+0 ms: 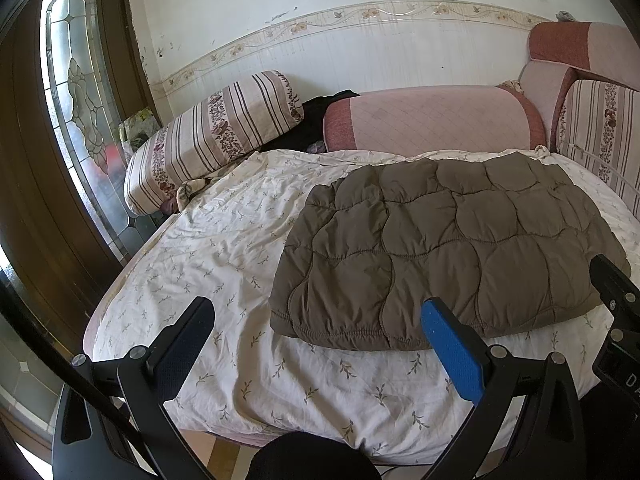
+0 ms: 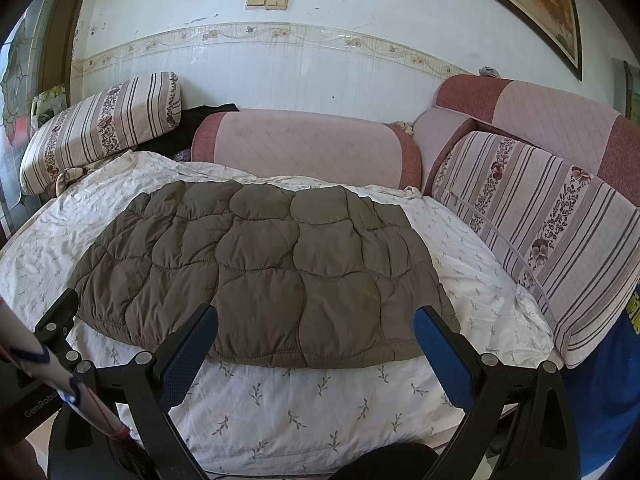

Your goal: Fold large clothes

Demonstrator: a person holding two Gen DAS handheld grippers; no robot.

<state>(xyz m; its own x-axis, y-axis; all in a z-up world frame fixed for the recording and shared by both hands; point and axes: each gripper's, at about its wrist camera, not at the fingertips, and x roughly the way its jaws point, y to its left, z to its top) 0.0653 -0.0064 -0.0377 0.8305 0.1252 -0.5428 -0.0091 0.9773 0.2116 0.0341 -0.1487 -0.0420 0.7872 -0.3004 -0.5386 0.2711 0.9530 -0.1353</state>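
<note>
Left gripper (image 1: 320, 344) wide open, empty; right gripper (image 2: 316, 348) likewise, above quilted jacket (image 2: 260, 272)

At two o'clock my left view cuts off the striped cushion (image 1: 604, 136); a dark garment (image 2: 192, 128) at ten o'clock sits half hidden behind the bolster (image 2: 304, 148).

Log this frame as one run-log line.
task: fold large clothes | jacket: folded flat on bed sheet | left gripper: open, empty | right gripper: open, empty, near jacket hem
</note>
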